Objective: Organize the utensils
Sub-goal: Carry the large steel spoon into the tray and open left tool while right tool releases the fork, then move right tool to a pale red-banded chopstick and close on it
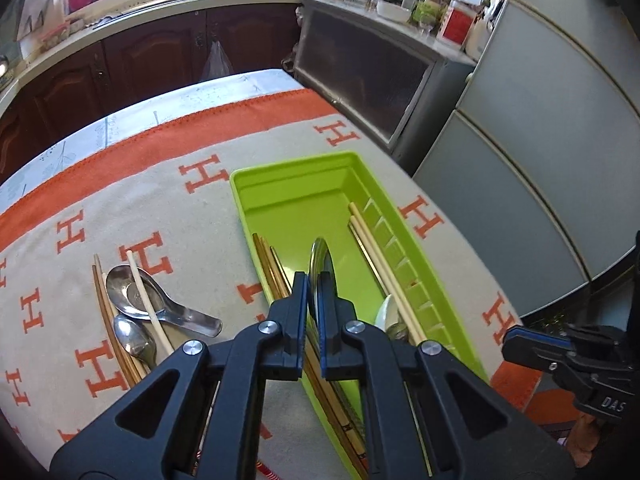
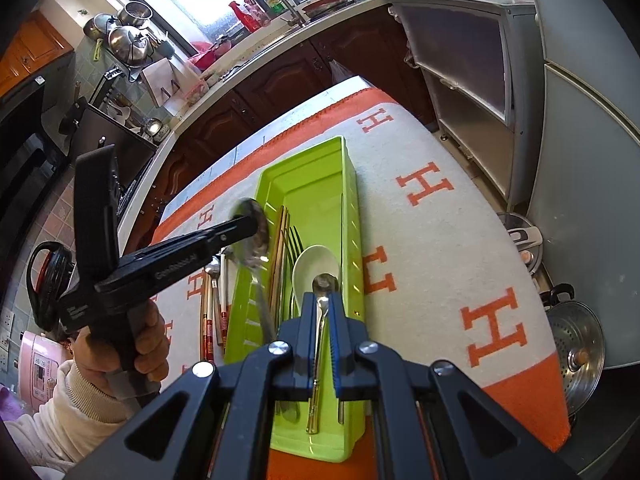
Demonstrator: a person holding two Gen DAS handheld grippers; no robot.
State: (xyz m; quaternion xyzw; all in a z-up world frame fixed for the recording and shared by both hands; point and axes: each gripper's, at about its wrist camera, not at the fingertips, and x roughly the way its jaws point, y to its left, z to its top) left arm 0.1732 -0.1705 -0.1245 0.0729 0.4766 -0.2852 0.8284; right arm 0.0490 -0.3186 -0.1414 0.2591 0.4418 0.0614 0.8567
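We see the tray (image 1: 288, 184) lying on the bench (image 1: 168, 208), chopsticks (image 1: 380, 256) along its 3 o'clock wall. At its 9 o'clock, loose spoons (image 1: 152, 296) rest on the bench. The kitchen counter (image 1: 160, 8) runs at 12 o'clock.

The blurred spoon (image 2: 253, 236), perhaps steel, has its handle hidden.

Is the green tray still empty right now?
No, the green tray already holds a white spoon, a fork and chopsticks.

Right tool (image 2: 325, 300) clamping small spoon (image 2: 322, 312) over green tray (image 2: 348, 200), left tool (image 2: 250, 226) gripping large spoon (image 2: 252, 236)
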